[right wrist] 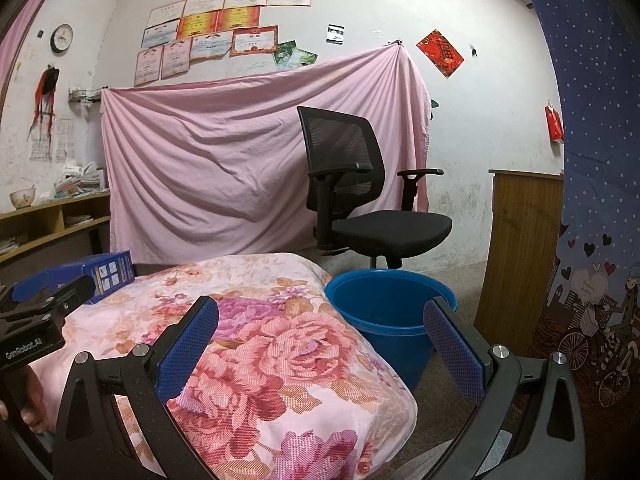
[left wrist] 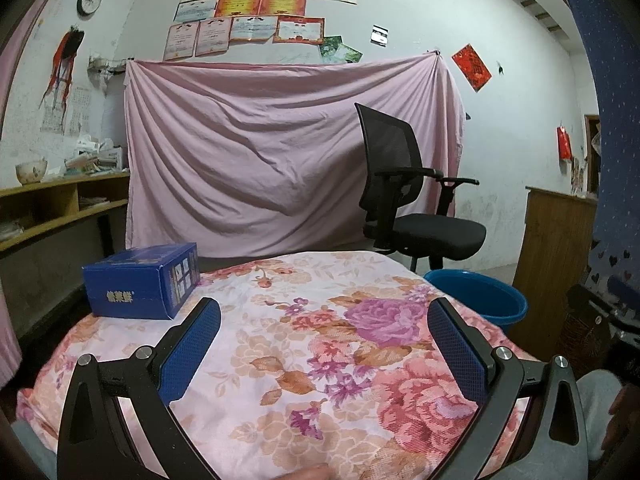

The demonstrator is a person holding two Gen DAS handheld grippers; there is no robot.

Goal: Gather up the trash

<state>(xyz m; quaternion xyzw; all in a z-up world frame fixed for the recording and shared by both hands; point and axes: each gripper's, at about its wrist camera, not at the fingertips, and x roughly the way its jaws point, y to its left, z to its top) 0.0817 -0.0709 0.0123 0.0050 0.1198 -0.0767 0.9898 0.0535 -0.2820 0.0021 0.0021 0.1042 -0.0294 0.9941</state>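
A blue cardboard box (left wrist: 141, 282) lies at the far left of a surface covered by a floral cloth (left wrist: 304, 344); in the right wrist view the blue box (right wrist: 108, 274) is partly hidden behind the other gripper. A blue plastic bucket (right wrist: 390, 312) stands on the floor to the right of the covered surface, and its rim (left wrist: 478, 294) shows in the left wrist view. My left gripper (left wrist: 324, 320) is open above the cloth, to the right of the box, holding nothing. My right gripper (right wrist: 320, 320) is open over the cloth's right edge and the bucket, also holding nothing.
A black office chair (right wrist: 360, 204) stands behind the bucket in front of a hanging pink sheet (left wrist: 280, 152). A wooden cabinet (right wrist: 520, 248) is at the right, and wooden shelves (left wrist: 52, 208) with a bowl and papers at the left. A patterned blue curtain (right wrist: 592, 200) hangs at far right.
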